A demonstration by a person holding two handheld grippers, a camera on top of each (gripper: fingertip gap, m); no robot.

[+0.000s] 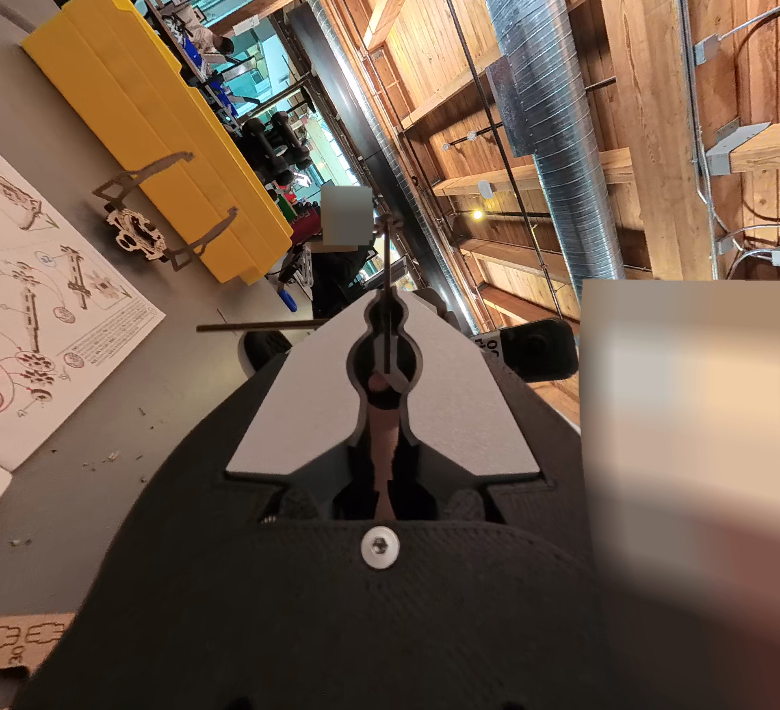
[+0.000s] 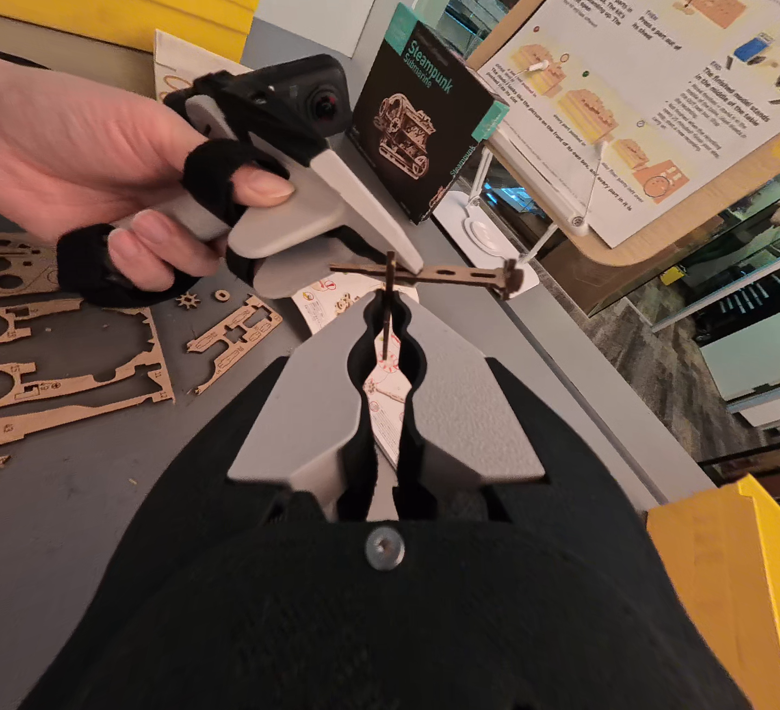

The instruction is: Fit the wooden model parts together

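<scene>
- While you held both tools up off the table, the right hand-held gripper was clamped on a thin wooden piece seen edge-on, upright between its tips and poking out just past them.
- The left hand-held gripper was closed on a slotted wooden strip, which ran crosswise in the right wrist view, at right angles to your thin piece, with a small toothed part on its far end.
- The two parts met just ahead of the right tips, where the thin piece crossed the strip close beside the left tool's nose; whether it already sat in a slot, I could not tell.
- In the left wrist view the same strip pointed straight out along the closed tips of the left hand-held gripper, and the thin piece lay sideways, reaching in from the left.
- So the seating axis looked to run along the right tool's own forward line, square to the strip; the right was the one placed to push, with the left as the brace.
- A skewed push could bend or snap such thin wood.
- Cut-out sheets, the kit box, a yellow bin and a partly built assembly stayed down on the table, well apart from the join.
</scene>
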